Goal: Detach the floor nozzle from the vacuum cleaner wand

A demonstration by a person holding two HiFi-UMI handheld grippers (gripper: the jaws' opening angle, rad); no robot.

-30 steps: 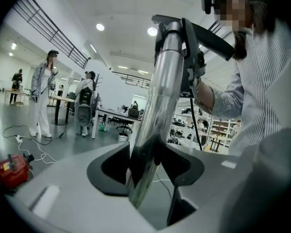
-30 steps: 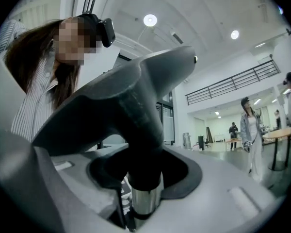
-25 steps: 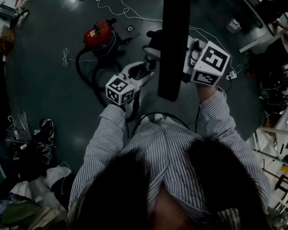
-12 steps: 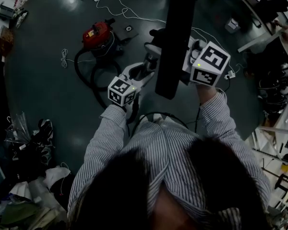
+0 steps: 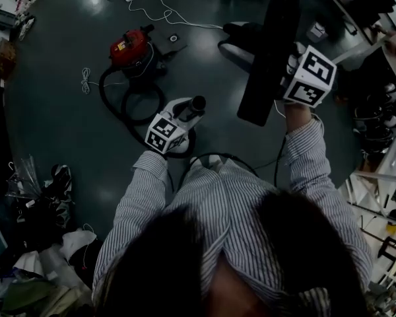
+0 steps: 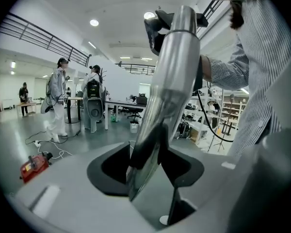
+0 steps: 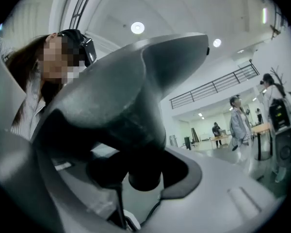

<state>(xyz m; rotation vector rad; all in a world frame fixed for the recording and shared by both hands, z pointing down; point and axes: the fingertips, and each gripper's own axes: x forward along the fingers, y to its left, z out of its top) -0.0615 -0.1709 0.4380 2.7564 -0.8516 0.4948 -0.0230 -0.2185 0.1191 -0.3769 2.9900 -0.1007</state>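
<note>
Black floor nozzle (image 5: 267,58); silver wand (image 6: 169,81) — red vacuum (image 5: 129,45); striped sleeves (image 5: 138,203).

No writing can be read; the label (image 5: 123,45) on the red vacuum (image 5: 137,47) is too small.

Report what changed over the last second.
The floor nozzle has come off the wand. The right gripper carried it away to the right, while the left gripper lowered the wand, its open end now bare. Both grips held; the red vacuum cleaner stayed put.
</note>
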